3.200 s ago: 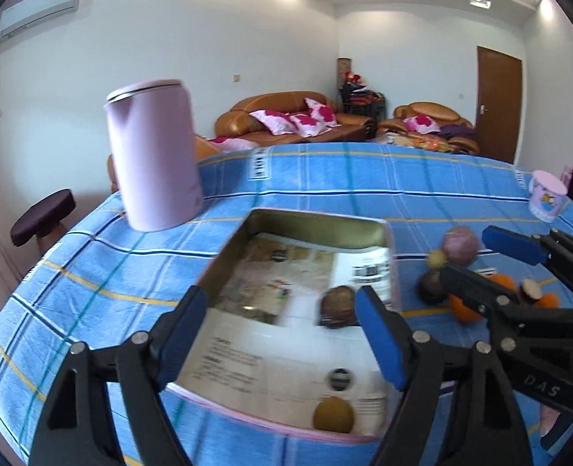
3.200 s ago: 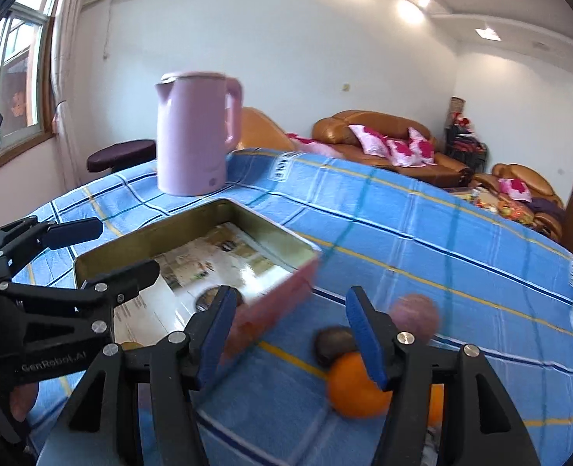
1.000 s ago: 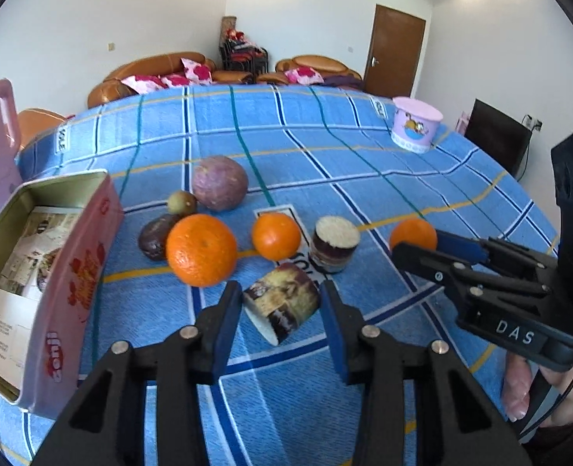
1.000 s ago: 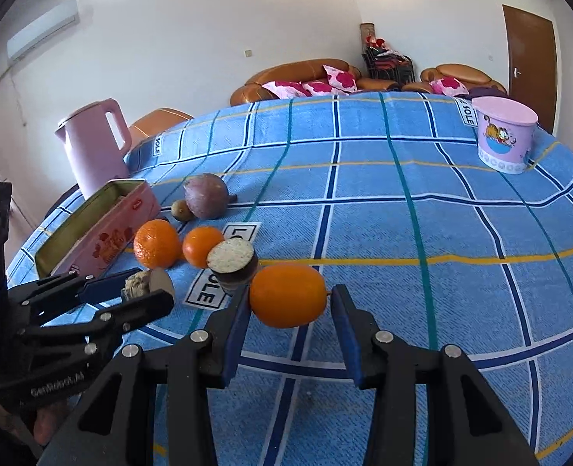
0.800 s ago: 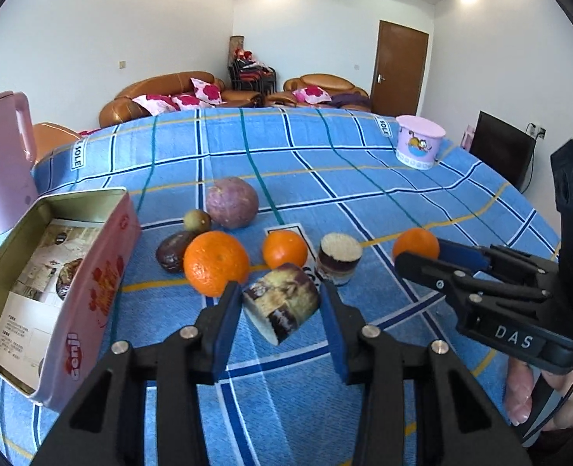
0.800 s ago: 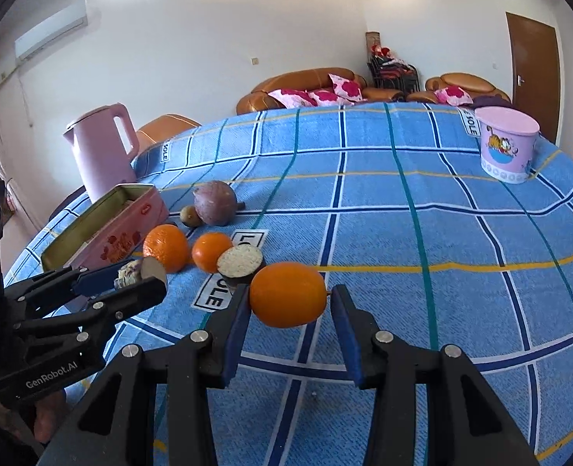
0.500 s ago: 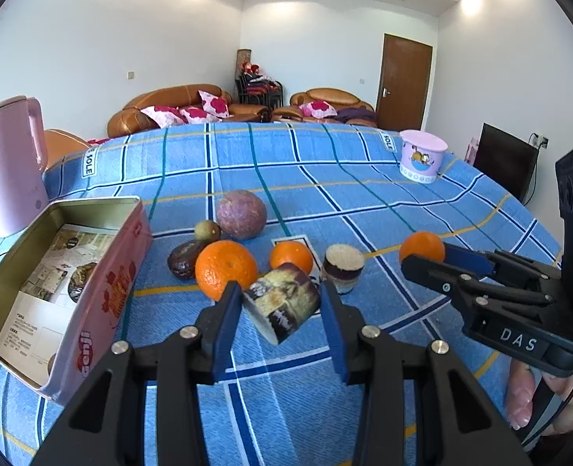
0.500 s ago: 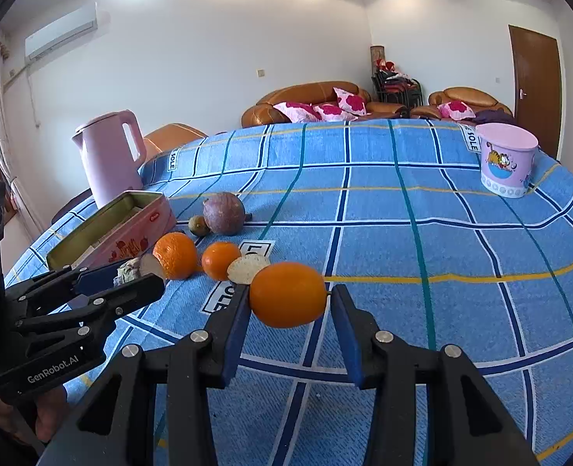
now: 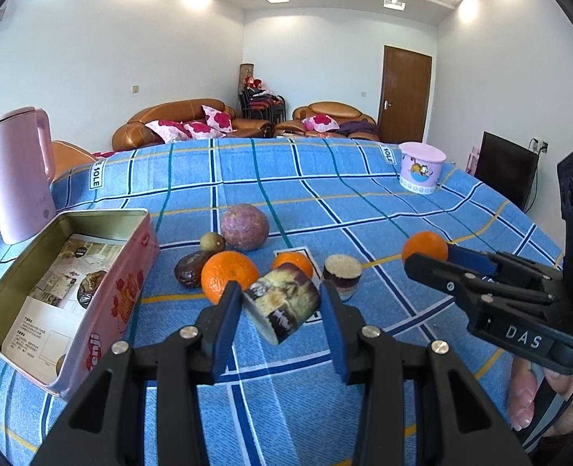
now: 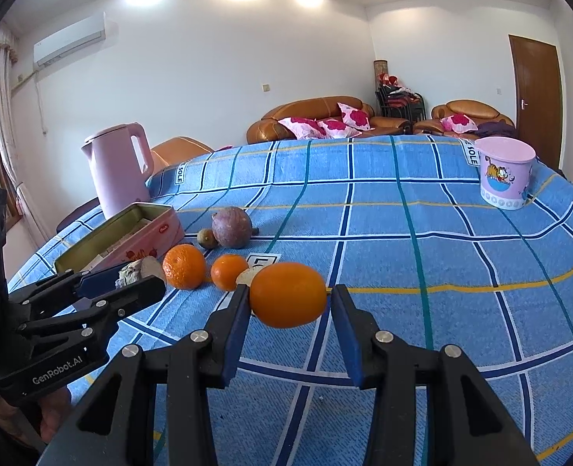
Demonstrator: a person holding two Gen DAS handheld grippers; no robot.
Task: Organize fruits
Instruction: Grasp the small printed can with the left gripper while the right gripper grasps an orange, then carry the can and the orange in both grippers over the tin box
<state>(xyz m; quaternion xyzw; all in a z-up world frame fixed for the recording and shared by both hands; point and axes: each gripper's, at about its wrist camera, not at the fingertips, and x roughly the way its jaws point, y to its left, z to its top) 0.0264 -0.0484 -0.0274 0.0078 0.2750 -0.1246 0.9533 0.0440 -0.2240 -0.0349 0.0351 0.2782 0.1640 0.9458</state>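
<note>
My left gripper (image 9: 280, 312) is shut on a short cut sugarcane piece (image 9: 282, 303), held above the blue checked tablecloth. My right gripper (image 10: 288, 303) is shut on an orange (image 10: 288, 295), also lifted; it shows in the left wrist view (image 9: 424, 248). On the cloth lie a large orange (image 9: 228, 273), a small orange (image 9: 292, 264), a second sugarcane piece (image 9: 342, 275), a purple passion fruit (image 9: 244, 227), a small kiwi (image 9: 212, 241) and a dark fruit (image 9: 187, 270). The open pink tin (image 9: 119, 303) at the left holds paper and a few fruits.
A pink kettle (image 9: 16, 174) stands behind the tin at the table's left edge. A pink cartoon cup (image 9: 420, 173) stands at the far right of the table. Sofas and a door are behind the table.
Both grippers have risen from the cloth with their loads, the sugarcane piece and the orange. Three seconds ago both were open near the tin.
</note>
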